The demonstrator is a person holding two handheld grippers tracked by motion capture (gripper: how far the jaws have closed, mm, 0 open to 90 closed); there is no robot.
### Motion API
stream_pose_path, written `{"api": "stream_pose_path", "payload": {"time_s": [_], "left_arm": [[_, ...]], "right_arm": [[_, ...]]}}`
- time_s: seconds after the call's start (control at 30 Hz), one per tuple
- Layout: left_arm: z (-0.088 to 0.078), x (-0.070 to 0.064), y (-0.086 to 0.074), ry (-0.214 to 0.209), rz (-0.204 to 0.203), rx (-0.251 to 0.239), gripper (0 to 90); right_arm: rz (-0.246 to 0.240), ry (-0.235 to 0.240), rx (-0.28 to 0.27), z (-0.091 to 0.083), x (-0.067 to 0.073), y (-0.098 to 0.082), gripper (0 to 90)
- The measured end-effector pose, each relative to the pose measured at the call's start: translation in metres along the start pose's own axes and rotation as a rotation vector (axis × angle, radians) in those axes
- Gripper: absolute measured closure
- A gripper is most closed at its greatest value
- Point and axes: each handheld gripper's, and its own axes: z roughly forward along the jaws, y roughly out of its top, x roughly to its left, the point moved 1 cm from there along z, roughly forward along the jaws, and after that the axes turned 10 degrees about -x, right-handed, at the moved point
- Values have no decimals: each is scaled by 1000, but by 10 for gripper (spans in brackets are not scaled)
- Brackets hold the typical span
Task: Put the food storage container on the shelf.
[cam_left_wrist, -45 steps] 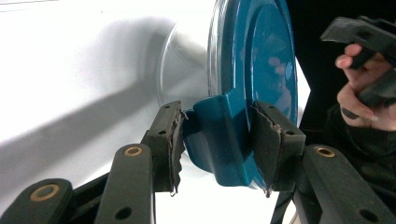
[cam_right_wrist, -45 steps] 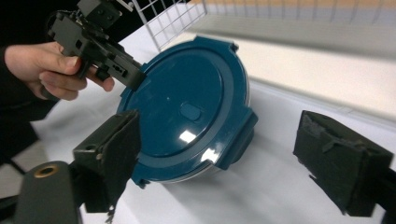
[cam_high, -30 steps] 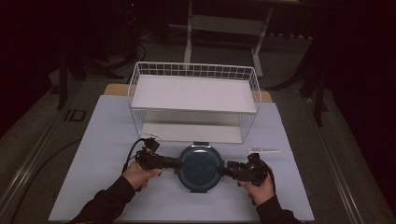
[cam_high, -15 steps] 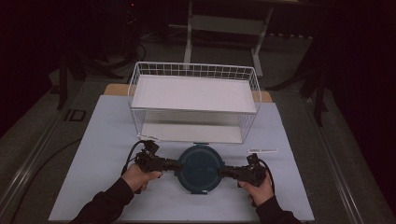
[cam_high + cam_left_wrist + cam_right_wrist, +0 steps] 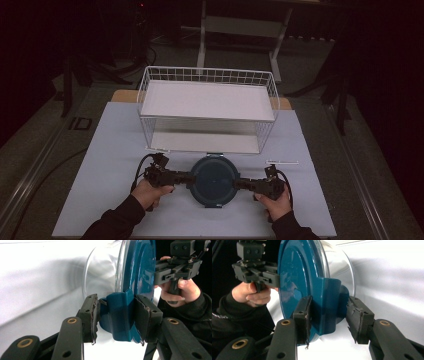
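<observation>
A round container with a dark blue lid (image 5: 214, 180) and a clear body lies on the white table just in front of the wire basket. I hold it from both sides. My left gripper (image 5: 189, 178) is shut on the blue clip tab (image 5: 120, 315) at the lid's left edge, both pads pressed against it (image 5: 117, 315). My right gripper (image 5: 239, 184) closes on the opposite tab (image 5: 329, 310), its pads at either side (image 5: 328, 315). The clear body (image 5: 102, 272) faces the table and the lid (image 5: 297, 277) faces up.
A white wire basket (image 5: 207, 70) with a white shelf panel stands directly behind the container. Two short white strips (image 5: 157, 149) (image 5: 282, 162) lie on the white mat (image 5: 100, 165). Dark floor and metal stands surround the table.
</observation>
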Motion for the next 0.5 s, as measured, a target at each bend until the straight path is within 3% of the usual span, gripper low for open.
{"api": "stream_pose_path", "payload": {"time_s": [0.23, 0.5], "left_arm": [[-1, -3, -1, 11, -9, -11, 564], [-6, -8, 7, 24, 45, -35, 563]], "right_arm": [[-9, -17, -6, -2, 4, -2, 567], [-46, -12, -25, -1, 9, 6, 566]]}}
